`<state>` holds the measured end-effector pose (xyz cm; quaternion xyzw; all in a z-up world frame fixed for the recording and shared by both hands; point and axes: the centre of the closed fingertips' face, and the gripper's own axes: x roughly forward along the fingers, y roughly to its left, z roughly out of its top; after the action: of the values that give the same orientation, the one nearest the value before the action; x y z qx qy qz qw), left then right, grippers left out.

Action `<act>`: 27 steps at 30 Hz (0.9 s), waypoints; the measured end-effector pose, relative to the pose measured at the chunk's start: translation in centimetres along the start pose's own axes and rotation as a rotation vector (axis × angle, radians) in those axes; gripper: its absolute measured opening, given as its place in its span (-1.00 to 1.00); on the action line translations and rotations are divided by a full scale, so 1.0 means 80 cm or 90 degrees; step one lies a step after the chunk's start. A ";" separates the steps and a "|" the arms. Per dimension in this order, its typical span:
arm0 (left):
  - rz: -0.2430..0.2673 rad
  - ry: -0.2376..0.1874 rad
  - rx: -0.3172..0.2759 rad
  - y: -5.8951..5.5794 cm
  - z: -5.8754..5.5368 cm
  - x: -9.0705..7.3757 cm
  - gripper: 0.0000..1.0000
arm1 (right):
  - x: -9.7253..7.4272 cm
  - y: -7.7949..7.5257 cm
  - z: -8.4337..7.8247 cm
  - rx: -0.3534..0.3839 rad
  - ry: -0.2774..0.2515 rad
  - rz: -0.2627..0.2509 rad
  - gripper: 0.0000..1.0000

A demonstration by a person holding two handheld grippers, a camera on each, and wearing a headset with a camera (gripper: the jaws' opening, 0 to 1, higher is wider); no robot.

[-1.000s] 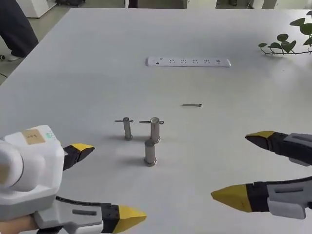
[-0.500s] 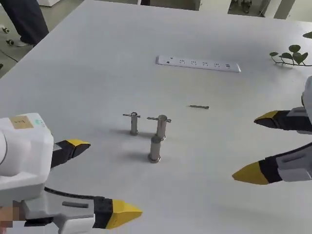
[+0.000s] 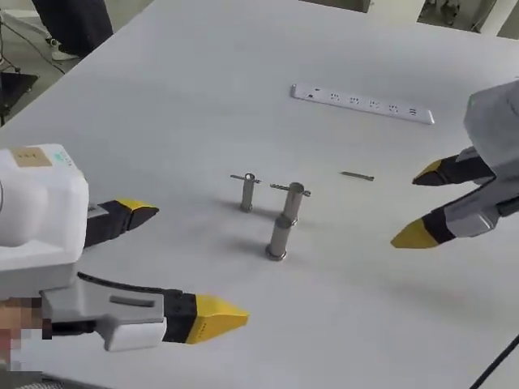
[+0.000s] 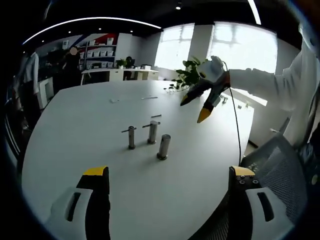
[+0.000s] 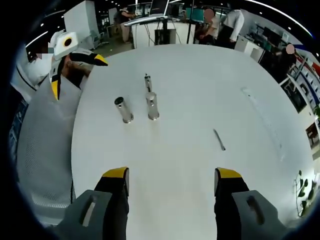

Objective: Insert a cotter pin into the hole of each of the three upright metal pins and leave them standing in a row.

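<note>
1. The left gripper (image 3: 182, 263) hovered over the near edge of the white table (image 3: 162, 97), its jaws spread wide and holding nothing.
2. The right gripper (image 3: 415, 204) hung above the table's right side, its jaws also parted and empty, with the yellow tips pointing toward the middle.
3. Near the table's centre, the left pin (image 3: 248, 194) and the middle pin (image 3: 293, 203) stood upright side by side. Each was pierced near the top by a fitted cotter pin (image 3: 280, 187).
4. The bare pin (image 3: 278, 237) stood upright just in front of the middle pin, nearer the person. It covered the middle pin's base in the head view and sat out of line with the other two.
5. A loose cotter pin (image 3: 357, 175) lay flat on the table between the pins and the right gripper, apart from both.
6. A white power strip (image 3: 362, 104) lay well beyond the pins, and a dark cable (image 3: 496, 363) crossed the near right corner.
7. A leafy plant (image 4: 190, 75) stood at the table's far edge in the left gripper view.
</note>
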<state>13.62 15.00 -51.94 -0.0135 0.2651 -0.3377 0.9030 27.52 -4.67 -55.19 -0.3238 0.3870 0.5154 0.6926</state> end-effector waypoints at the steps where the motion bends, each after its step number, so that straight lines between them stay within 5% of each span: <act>1: 0.000 -0.001 -0.004 0.001 0.000 -0.001 0.99 | 0.005 -0.005 0.002 -0.008 0.008 0.003 0.33; 8: -0.001 -0.003 -0.024 0.002 -0.006 0.002 0.99 | 0.033 -0.032 0.011 -0.059 0.041 0.000 0.26; 15: -0.008 0.009 -0.037 0.002 -0.013 0.005 0.99 | 0.060 -0.066 0.008 -0.058 0.070 -0.001 -0.02; 21: -0.020 0.008 -0.048 -0.001 -0.013 0.008 0.98 | 0.082 -0.116 0.004 -0.077 0.100 -0.016 -0.17; 27: -0.005 0.010 -0.042 0.006 -0.012 0.007 0.98 | 0.093 -0.119 0.008 -0.071 0.107 0.003 -0.45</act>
<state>13.81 15.18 -53.10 -0.0421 0.2830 -0.3324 0.8987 38.08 -3.12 -60.85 -0.4031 0.4152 0.5088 0.6374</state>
